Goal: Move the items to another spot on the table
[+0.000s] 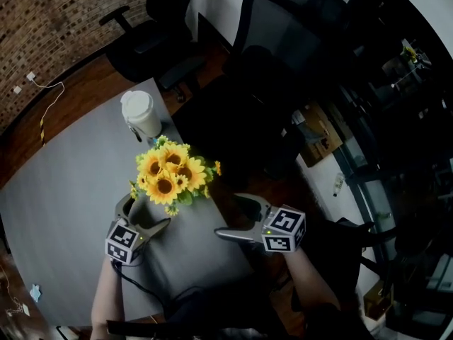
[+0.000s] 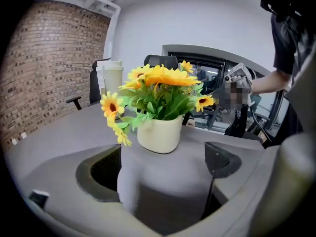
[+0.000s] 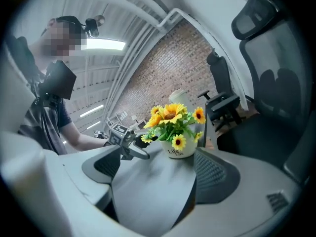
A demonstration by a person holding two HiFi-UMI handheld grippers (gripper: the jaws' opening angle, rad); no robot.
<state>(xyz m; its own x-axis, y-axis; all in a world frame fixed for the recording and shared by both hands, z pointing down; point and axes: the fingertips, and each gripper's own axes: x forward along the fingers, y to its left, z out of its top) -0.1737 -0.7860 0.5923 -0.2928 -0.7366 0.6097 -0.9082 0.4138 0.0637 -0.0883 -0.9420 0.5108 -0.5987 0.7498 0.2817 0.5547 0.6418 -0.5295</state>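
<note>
Yellow sunflowers (image 1: 172, 172) in their white pot (image 2: 159, 132) stand on the surface (image 1: 71, 183), before a cup (image 1: 141, 113). My left claw (image 1: 147, 211) gapes wide and empty just short of the pot; my right claw (image 1: 237, 217), open and empty too, hangs nearby. Approach, I judge: next, bracket the pot, then squeeze.

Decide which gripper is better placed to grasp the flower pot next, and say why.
Probably left. The left gripper, jaws open, faces the flower pot squarely and close in its own view. The right gripper, also open, sees it smaller and farther off.
</note>
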